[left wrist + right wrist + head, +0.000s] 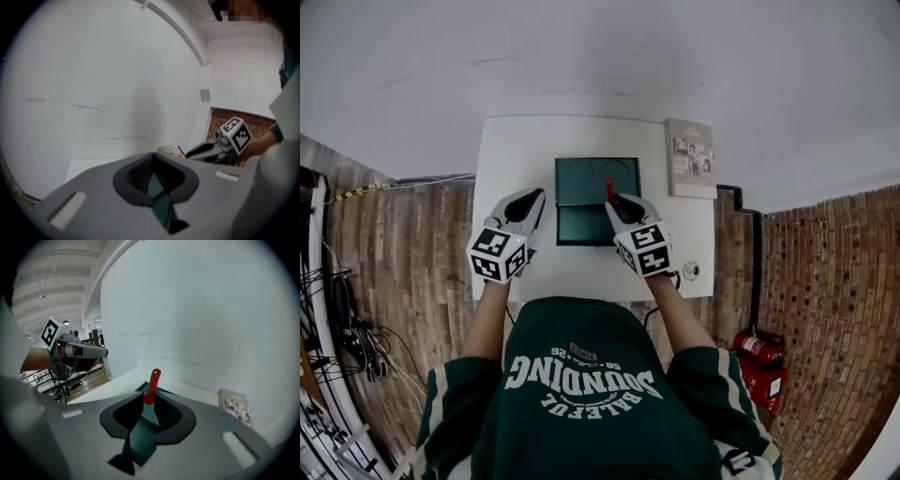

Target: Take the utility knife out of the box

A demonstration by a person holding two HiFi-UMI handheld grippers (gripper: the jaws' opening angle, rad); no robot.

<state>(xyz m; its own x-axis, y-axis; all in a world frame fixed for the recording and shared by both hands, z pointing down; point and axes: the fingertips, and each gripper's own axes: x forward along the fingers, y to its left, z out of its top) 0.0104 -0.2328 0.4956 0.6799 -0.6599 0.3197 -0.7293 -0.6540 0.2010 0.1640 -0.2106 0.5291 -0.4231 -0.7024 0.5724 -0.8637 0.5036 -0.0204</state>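
Note:
A dark green box (596,178) lies open on the white table (511,150), its lid (581,227) folded toward me. My right gripper (617,202) hovers over the box's right side, shut on a red utility knife (609,187). In the right gripper view the knife (152,384) sticks up past the fingertips of the right gripper (149,398), with the green box (140,434) below. My left gripper (532,199) hangs just left of the box, its jaws together and nothing in them. In the left gripper view its own tip (152,157) points at the white wall.
A book (691,157) lies at the table's right edge, also visible as a book (236,406) in the right gripper view. A small round object (691,270) sits near the front right corner. A red fire extinguisher (757,347) stands on the floor to the right.

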